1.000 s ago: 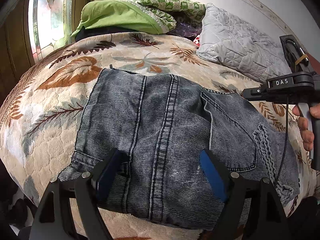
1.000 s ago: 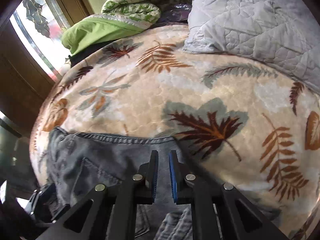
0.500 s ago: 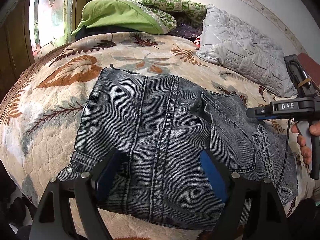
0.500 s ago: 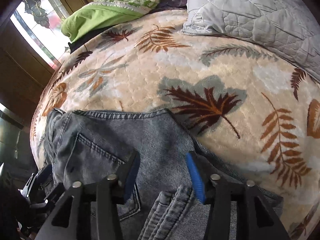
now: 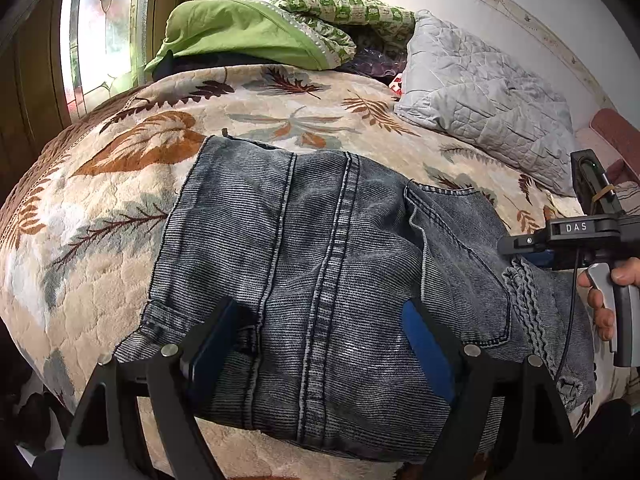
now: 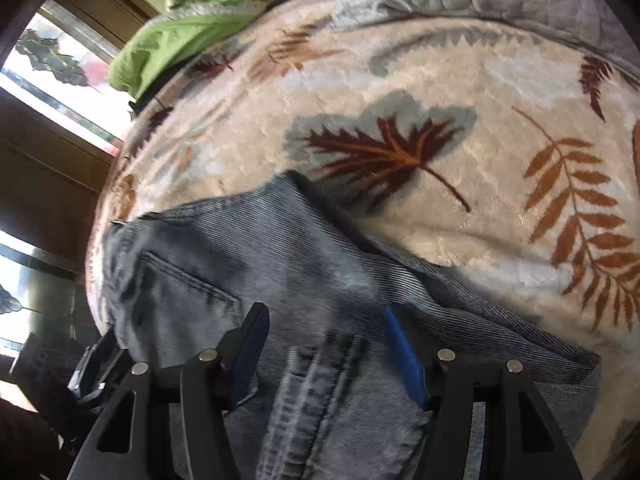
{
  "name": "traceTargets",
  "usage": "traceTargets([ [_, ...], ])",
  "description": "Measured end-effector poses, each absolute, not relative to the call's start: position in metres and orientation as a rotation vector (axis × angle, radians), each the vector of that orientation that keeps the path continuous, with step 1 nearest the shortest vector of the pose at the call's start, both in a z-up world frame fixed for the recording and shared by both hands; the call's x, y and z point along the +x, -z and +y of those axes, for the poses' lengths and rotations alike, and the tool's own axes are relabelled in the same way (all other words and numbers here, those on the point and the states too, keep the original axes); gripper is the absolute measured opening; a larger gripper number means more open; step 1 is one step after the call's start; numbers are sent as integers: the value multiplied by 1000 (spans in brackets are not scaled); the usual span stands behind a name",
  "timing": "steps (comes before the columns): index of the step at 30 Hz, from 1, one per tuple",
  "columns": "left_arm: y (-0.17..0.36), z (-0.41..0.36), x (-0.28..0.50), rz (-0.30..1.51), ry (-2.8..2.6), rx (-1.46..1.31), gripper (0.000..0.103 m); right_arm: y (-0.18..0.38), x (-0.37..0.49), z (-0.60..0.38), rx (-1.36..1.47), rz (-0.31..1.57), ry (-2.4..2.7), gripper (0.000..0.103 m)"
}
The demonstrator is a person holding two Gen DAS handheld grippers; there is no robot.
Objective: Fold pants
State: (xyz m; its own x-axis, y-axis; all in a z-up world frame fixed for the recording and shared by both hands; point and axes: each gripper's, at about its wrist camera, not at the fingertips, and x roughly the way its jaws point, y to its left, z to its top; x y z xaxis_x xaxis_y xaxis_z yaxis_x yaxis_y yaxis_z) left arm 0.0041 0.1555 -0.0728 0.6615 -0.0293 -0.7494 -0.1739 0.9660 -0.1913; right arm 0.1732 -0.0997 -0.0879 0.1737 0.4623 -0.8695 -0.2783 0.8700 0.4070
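**K:** Since the pants [image 5: 328, 264] are already a folded denim block on the leaf-print blanket [image 5: 100, 216], how do they handle?

**M:** My read: heavy, soft, seams stiff. Not slippery on that pile, so they'd drag rather than slide. Nothing fragile.

**K:** Jaws?

**M:** Left gripper [image 5: 320, 344] spread wide over the near edge, holding nothing. Right gripper [image 6: 324, 344] also apart, hovering over the bunched waistband end (that view is motion-blurred, so contact with the cloth is unclear).

**K:** Where to grab?

**M:** Pinch all layers at a corner or the thick double-stitched seam [image 5: 332, 280]. A single layer would probably peel off the stack.

**K:** Edges, room?

**M:** Near edge of the block sits close to the bed's front edge, little margin toward us. Open blanket beyond and to the left. Grey quilted pillow [image 5: 488, 96] and green bedding [image 5: 240, 36] are well apart at the head end.
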Motion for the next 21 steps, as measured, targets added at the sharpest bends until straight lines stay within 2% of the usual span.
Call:
traceTargets([
  [2,73,157,3,842,-78,-262,84,77,177,-115,259,1213,-482,62],
  [4,72,157,3,842,-80,-271,84,56,171,-123,233,1118,-416,62],
  [8,72,157,4,842,-86,-276,84,51,159,-119,215,1169,-499,64],
  [11,72,156,3,842,-84,-273,84,85,171,-123,203,1275,-439,63],
  [15,72,157,4,842,-83,-275,84,60,172,-131,239,1148,-364,65],
  [18,72,157,4,842,-86,-277,85,47,172,-108,261,1156,-517,65],
  [21,72,158,4,839,-82,-278,85,60,181,-83,295,1205,-590,65],
])
